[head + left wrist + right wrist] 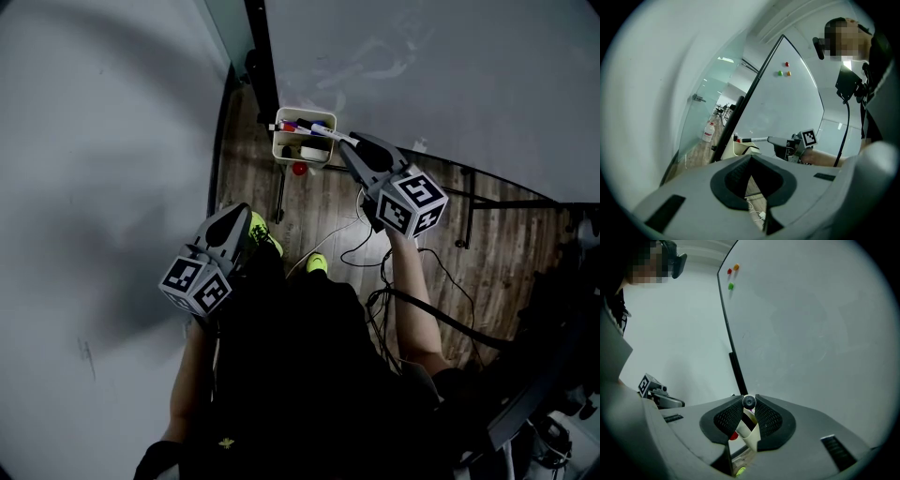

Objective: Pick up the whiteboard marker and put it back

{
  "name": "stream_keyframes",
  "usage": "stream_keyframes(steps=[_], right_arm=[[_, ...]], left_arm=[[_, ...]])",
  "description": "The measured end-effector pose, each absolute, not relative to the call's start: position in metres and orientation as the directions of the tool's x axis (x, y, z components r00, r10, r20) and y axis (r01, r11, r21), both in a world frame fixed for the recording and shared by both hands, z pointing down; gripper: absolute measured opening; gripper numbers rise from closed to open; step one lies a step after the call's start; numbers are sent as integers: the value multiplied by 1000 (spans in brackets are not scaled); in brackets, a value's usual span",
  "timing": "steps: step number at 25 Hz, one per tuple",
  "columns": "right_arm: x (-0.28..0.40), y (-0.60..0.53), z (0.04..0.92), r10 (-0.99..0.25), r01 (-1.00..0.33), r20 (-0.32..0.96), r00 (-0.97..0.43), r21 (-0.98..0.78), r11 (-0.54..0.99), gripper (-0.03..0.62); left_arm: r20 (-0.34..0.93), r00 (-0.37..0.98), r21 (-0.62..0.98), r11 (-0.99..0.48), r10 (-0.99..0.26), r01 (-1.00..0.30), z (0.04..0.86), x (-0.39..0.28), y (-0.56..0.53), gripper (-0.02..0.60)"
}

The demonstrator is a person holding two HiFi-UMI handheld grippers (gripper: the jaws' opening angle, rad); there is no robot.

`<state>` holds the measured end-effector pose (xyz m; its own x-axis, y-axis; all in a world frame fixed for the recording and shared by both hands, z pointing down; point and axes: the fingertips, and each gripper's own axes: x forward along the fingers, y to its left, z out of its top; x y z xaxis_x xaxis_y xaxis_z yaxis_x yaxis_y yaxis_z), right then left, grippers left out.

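Right gripper (349,146): jaws clenched on a white-barrelled whiteboard marker (336,137), which is held nearly level. The marker's far end reaches over the open top of a cream rectangular holder box (281,148) at the lower edge of the pale grey whiteboard (450,66). Inside the box are red-capped and blue-capped markers (289,125) and a white item that cannot be identified. Left gripper (239,217): jaws pressed together with nothing between them, well apart from the box, over the brown wooden floor (309,211).

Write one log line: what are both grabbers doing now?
right gripper: shut on marker | marker: over pen box | left gripper: shut, empty
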<state>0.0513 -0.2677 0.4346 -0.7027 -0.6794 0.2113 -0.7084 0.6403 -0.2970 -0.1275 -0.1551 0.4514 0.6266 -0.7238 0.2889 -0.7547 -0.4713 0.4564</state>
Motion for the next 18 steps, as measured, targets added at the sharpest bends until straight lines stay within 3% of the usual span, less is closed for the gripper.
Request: stream_keyframes(steps=[18], right_arm=[[53,-284,464,-669,-705,238,-704,-352,616,81]], left_arm=[[315,615,461,-450,-723,-765,456,-130,-160,31]])
